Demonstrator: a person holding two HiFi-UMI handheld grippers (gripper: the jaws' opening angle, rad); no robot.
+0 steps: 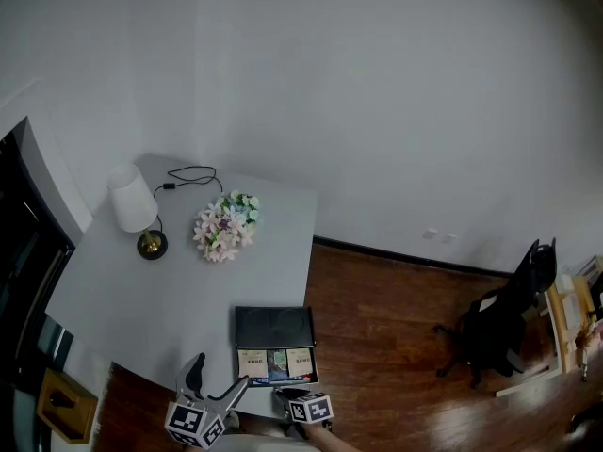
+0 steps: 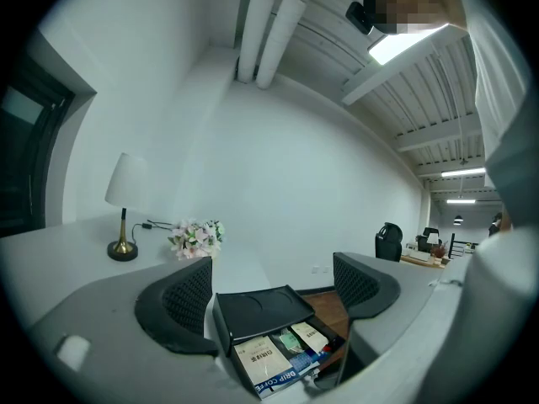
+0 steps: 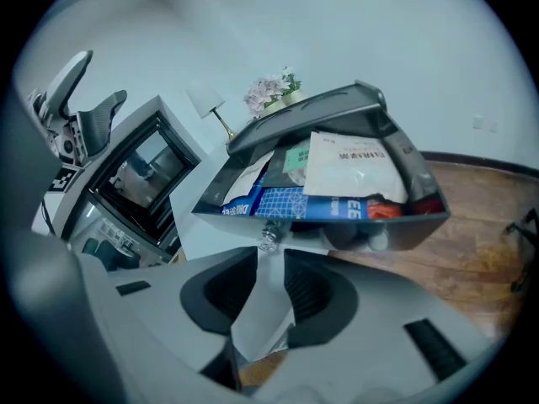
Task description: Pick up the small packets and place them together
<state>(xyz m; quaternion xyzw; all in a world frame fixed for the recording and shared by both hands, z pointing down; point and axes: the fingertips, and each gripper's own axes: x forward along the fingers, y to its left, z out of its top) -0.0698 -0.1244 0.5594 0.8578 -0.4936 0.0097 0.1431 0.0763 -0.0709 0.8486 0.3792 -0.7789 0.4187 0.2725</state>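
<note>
A black drawer box (image 1: 273, 328) stands at the near edge of the white table (image 1: 141, 290). Its pulled-out tray (image 3: 396, 225) holds small packets: a white one (image 1: 252, 363), a green one (image 1: 277, 363) and another pale one (image 1: 300, 361), lying over a blue carton (image 3: 290, 202). In the right gripper view a white packet (image 3: 349, 165) lies on top. My right gripper (image 3: 268, 263) sits just before the tray's small knob (image 3: 268, 239), jaws a narrow gap apart and nothing between them. My left gripper (image 2: 271, 268) hovers wide open left of the box (image 2: 257, 305), empty.
A white lamp (image 1: 132, 205), its black cable (image 1: 188, 177) and a bunch of flowers (image 1: 226, 226) stand at the table's far side. A black office chair (image 1: 499, 323) is on the wooden floor (image 1: 377, 309) to the right. A yellow crate (image 1: 66, 403) sits low left.
</note>
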